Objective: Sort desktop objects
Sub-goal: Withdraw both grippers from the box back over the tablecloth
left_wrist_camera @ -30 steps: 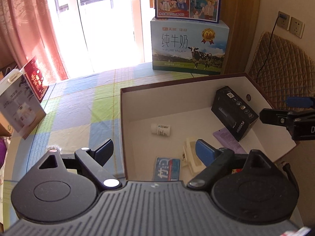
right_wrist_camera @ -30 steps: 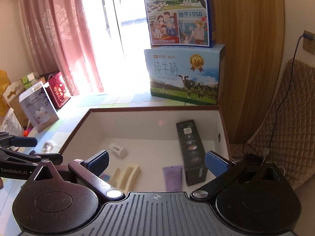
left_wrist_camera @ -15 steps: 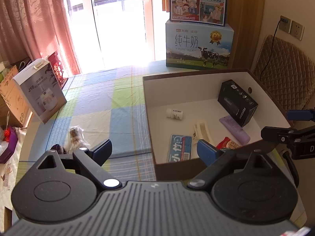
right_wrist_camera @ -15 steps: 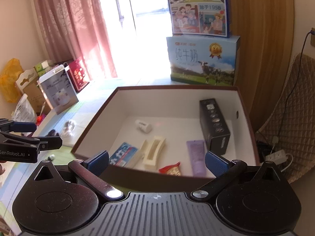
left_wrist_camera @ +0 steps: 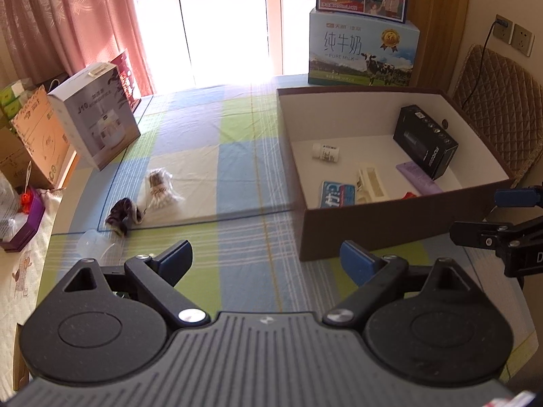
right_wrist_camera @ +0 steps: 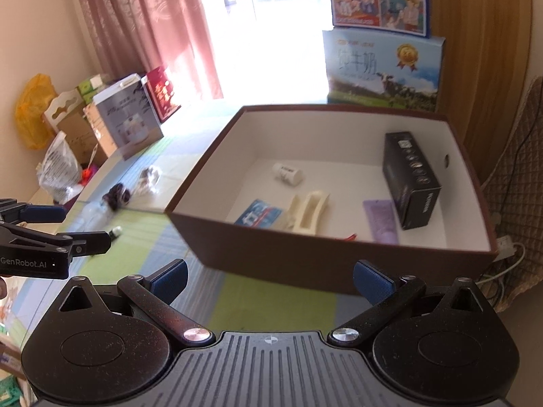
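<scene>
A brown box [left_wrist_camera: 373, 234] with white inside walls stands on the checked tablecloth at the right. In it lie a black carton [left_wrist_camera: 424, 139], a white bottle [left_wrist_camera: 325, 152], a blue packet [left_wrist_camera: 337, 194], a cream clip [left_wrist_camera: 370, 183], a purple tube [left_wrist_camera: 419, 178] and a red wrapper [left_wrist_camera: 409, 195]. Left of the box on the cloth lie a bag of cotton swabs [left_wrist_camera: 159, 186], a dark purple bundle [left_wrist_camera: 120, 215] and a clear plastic piece [left_wrist_camera: 91, 240]. My left gripper [left_wrist_camera: 264, 259] is open and holds nothing, hovering before the box's near left corner. My right gripper [right_wrist_camera: 270, 279] is open too, nothing between its pads, in front of the box's near wall [right_wrist_camera: 305, 254].
Two milk cartons [left_wrist_camera: 363, 54] are stacked behind the box. A white appliance carton [left_wrist_camera: 98, 118] and cardboard boxes [left_wrist_camera: 30, 142] stand at the table's left edge. A quilted chair back [left_wrist_camera: 499, 108] stands right of the box. Bare cloth stretches between the loose items and the box.
Both grippers have drawn back from over the box towards the near edge. The swabs, the dark bundle and the left side of the table have come into view. Both stay open.
</scene>
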`<state>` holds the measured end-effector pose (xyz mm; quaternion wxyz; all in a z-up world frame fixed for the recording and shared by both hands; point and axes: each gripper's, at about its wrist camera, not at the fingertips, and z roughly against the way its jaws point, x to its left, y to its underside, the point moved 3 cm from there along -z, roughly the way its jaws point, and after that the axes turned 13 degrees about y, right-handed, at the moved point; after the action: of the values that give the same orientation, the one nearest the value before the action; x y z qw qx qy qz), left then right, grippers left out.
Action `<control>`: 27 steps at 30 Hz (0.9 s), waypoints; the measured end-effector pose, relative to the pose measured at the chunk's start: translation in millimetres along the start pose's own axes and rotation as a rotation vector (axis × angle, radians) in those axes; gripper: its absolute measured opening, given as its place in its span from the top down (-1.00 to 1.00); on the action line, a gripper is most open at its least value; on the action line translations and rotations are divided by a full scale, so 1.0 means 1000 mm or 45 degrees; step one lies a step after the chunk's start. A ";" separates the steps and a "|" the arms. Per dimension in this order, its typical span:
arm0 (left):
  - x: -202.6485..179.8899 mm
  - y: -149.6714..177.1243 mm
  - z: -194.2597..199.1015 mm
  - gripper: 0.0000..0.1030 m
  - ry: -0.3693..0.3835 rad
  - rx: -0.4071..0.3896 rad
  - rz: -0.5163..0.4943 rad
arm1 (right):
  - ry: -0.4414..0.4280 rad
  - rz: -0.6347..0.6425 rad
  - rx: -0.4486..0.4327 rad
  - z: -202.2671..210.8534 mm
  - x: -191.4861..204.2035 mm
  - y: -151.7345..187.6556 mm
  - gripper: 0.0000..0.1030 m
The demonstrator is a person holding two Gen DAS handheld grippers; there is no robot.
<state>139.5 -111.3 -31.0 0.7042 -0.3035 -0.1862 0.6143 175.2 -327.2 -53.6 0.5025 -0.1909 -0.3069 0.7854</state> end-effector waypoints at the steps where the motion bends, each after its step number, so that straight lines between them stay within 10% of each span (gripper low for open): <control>1: 0.003 0.003 0.001 -0.79 -0.004 0.005 0.005 | -0.007 0.005 0.006 0.000 0.004 0.001 -0.96; 27: 0.079 0.061 0.033 -0.79 -0.083 0.105 0.127 | -0.131 0.133 0.135 -0.020 0.110 0.023 -0.96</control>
<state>86.0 -24.1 -55.2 0.6781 -0.2628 -0.1682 0.6655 125.8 -228.5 -83.0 0.4539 -0.1389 -0.2799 0.8345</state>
